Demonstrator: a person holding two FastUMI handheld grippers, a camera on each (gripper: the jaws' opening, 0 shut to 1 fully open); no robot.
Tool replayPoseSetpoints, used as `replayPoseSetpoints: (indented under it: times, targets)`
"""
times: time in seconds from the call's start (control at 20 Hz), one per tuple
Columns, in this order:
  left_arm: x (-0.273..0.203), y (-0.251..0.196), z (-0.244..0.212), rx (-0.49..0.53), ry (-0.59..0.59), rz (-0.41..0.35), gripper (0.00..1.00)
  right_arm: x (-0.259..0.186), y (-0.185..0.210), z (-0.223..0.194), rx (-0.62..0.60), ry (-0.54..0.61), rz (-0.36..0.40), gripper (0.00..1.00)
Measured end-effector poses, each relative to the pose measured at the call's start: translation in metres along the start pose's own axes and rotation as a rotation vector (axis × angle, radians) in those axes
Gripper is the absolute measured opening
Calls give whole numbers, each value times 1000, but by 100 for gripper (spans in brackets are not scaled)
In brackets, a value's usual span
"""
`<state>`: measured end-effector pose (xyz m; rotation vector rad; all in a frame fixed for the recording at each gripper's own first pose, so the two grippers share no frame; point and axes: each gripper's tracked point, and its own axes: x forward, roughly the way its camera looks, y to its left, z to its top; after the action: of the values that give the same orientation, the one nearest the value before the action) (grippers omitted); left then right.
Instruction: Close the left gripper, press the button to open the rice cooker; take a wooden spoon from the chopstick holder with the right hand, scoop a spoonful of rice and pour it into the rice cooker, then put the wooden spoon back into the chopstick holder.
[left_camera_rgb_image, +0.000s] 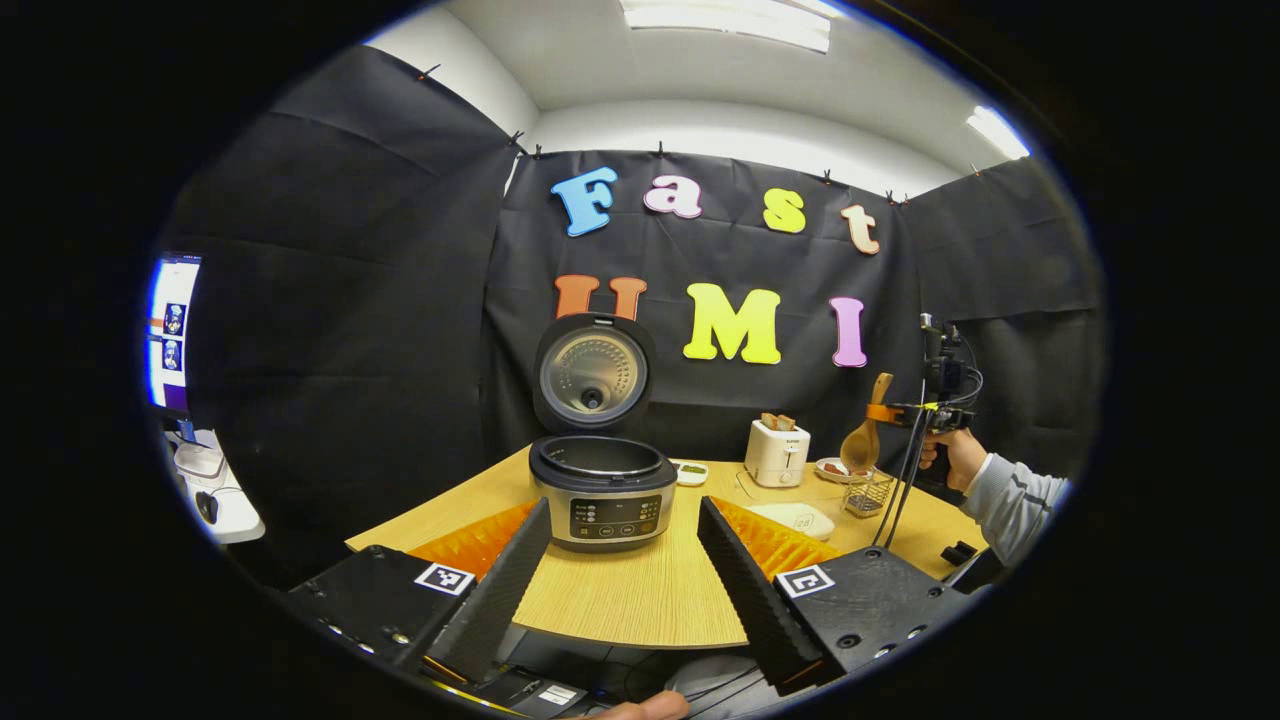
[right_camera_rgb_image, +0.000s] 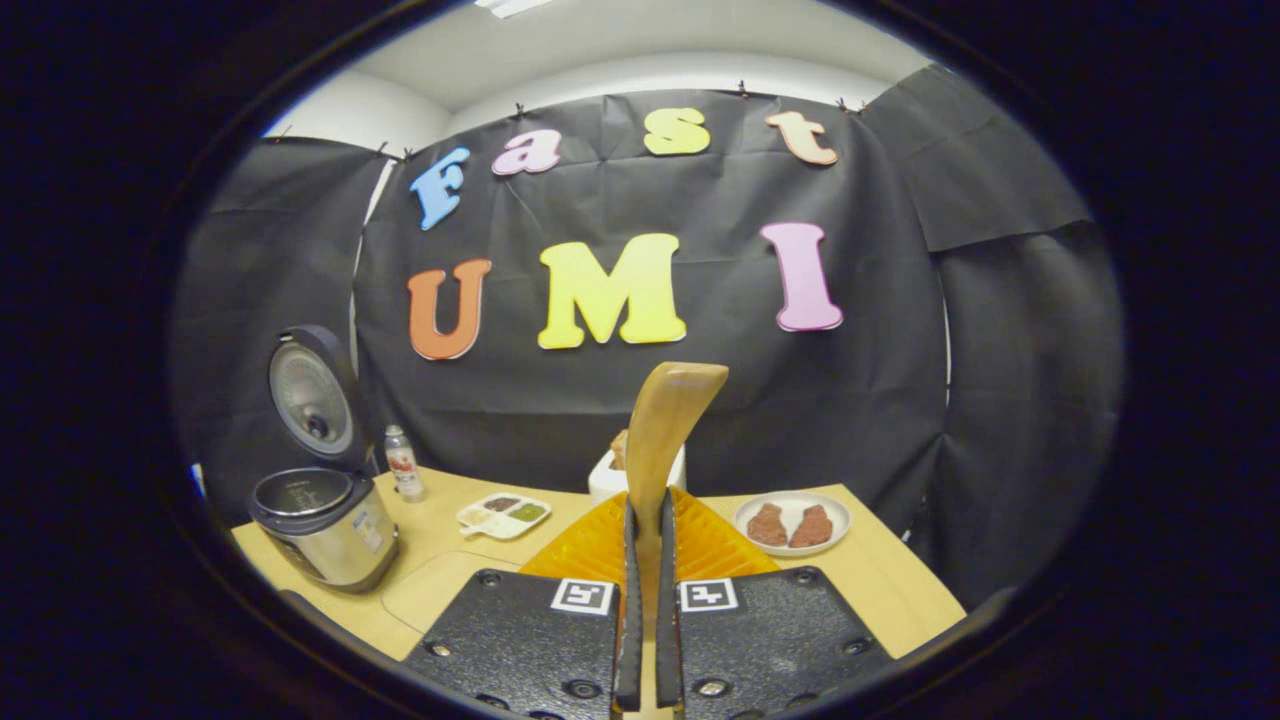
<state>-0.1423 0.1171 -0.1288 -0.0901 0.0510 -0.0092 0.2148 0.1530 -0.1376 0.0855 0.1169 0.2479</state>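
Right gripper (right_camera_rgb_image: 645, 560) clamped narrow on wooden spoon (right_camera_rgb_image: 662, 430), both fingers pressing the handle low down; handle end sticking up past the tips in the right gripper view. Seen from the left gripper view: same spoon (left_camera_rgb_image: 862, 440) hanging bowl-down just above the wire chopstick holder (left_camera_rgb_image: 867, 493), so apparently just lifted clear, or nearly. Grip near the handle end presumably leaves reach for scooping. Hand (left_camera_rgb_image: 950, 455) and grey sleeve behind it.

Left gripper (left_camera_rgb_image: 625, 560) spread wide, holding nothing, parked low in front of the rice cooker (left_camera_rgb_image: 603, 490). Lid (left_camera_rgb_image: 592, 372) stands upright, pot mouth exposed, so button step looks done; left side likely just staying out of the way.

Further out on the table (left_camera_rgb_image: 620, 600): toaster (left_camera_rgb_image: 777, 452), plate (right_camera_rgb_image: 792, 522) with two brown pieces, divided dish (right_camera_rgb_image: 504, 514), bottle (right_camera_rgb_image: 402, 463) beside the cooker.

Rice source: cannot tell from either view. Next: carry spoon to rice, scoop, tip into open pot; keep bowl level to avoid spill.
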Motion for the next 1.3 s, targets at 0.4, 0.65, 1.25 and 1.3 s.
replayPoseSetpoints:
  times: [0.4, 0.65, 1.25, 1.3]
  targets:
    - [2, -8, -10, 35, 20, -11, 94, 16, 75, -60, -40, 74, 78, 11]
    - [5, -9, -20, 59, 43, -21, 94, 31, 84, -109, -29, 136, 39, 11]
    - [11, -16, -32, 62, 67, -38, 95, 26, 119, -143, 307, 314, 144, 11]
    - [11, -16, -31, 62, 66, -38, 95, 27, 116, -144, 346, 316, 146, 11]
